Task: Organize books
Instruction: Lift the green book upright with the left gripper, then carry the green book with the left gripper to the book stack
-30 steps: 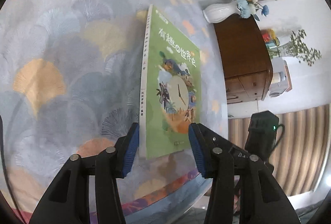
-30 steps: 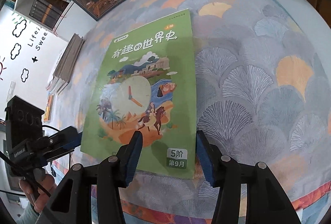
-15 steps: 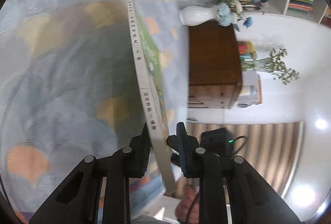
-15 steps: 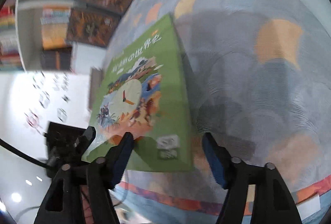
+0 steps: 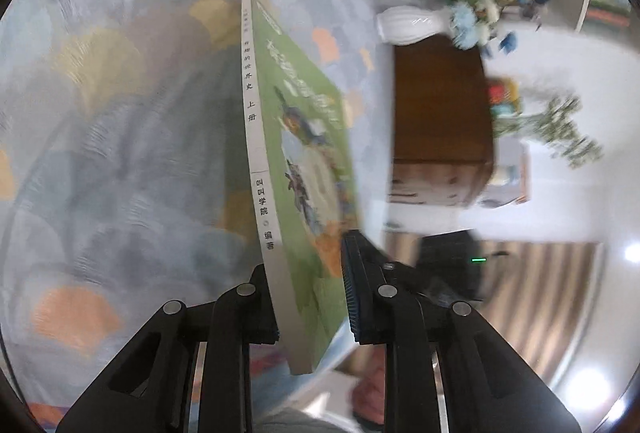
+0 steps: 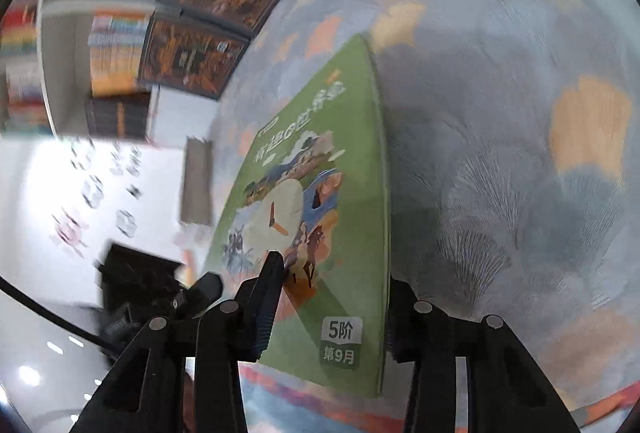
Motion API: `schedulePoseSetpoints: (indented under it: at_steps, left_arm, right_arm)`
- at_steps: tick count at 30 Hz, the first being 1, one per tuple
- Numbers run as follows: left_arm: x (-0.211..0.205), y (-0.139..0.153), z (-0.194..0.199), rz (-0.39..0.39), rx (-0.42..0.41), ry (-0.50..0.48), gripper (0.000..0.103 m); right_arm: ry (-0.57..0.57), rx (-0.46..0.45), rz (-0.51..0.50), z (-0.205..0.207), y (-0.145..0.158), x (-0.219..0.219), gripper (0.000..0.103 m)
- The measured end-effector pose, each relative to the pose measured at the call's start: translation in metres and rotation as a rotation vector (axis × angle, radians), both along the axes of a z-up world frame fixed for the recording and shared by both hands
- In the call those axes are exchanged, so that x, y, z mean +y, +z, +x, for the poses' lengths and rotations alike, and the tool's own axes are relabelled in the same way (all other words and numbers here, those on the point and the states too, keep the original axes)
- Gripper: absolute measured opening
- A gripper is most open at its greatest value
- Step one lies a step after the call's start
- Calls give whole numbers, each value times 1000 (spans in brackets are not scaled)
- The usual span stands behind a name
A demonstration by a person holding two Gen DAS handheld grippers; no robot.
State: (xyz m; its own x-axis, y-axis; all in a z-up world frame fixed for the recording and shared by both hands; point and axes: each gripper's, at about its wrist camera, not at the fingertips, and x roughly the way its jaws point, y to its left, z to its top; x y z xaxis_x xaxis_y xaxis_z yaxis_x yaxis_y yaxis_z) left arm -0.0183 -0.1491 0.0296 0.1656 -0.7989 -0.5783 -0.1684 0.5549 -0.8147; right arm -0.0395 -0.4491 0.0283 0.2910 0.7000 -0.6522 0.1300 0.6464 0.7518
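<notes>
We have the green history book (image 5: 280, 169) tipped up on edge above the fan-patterned tablecloth (image 5: 120, 153), white spine toward the left wrist camera. Our left gripper (image 5: 310, 293) pinches it at the spine end, one pad on each cover. Our right gripper (image 6: 332, 313) straddles the opposite lower corner with its jaws closing; the left pad already lies against the front cover, but whether the right pad presses the back we cannot tell.

The risk, as we judge it, is a twist: two grips at opposite ends of a thin, bowing paperback could buckle it, or a late right-hand grip could let the free edge swing and slip.

Beyond it, two dark illustrated books (image 6: 208, 17) lie at the table's far end before a shelf of books (image 6: 116, 45). A white vase of blue flowers (image 5: 412, 25) stands on a brown cabinet (image 5: 440, 113), nothing lying between it and the book.
</notes>
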Motion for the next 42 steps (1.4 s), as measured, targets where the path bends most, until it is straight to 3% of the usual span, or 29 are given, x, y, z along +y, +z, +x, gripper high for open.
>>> schedulePoseSetpoints:
  at_steps: [6, 13, 20, 29, 35, 42]
  left_arm:
    - [-18, 20, -3, 261, -106, -107, 22]
    - [-27, 49, -15, 428, -252, -184, 24]
    - [5, 79, -16, 382, -317, -152, 24]
    - [76, 111, -9, 357, -358, -63, 24]
    - [145, 139, 0, 378, -426, 10, 24]
    - [238, 151, 14, 402, -457, 99, 24]
  right_arm:
    - [91, -105, -273, -1, 28, 30, 42]
    - [125, -163, -349, -12, 42, 44, 42]
    - [149, -268, -384, -19, 76, 69, 42]
    - [169, -333, -373, -4, 113, 142, 42]
    - [204, -413, -338, 19, 142, 218, 42]
    - [254, -458, -300, 47, 153, 318, 43]
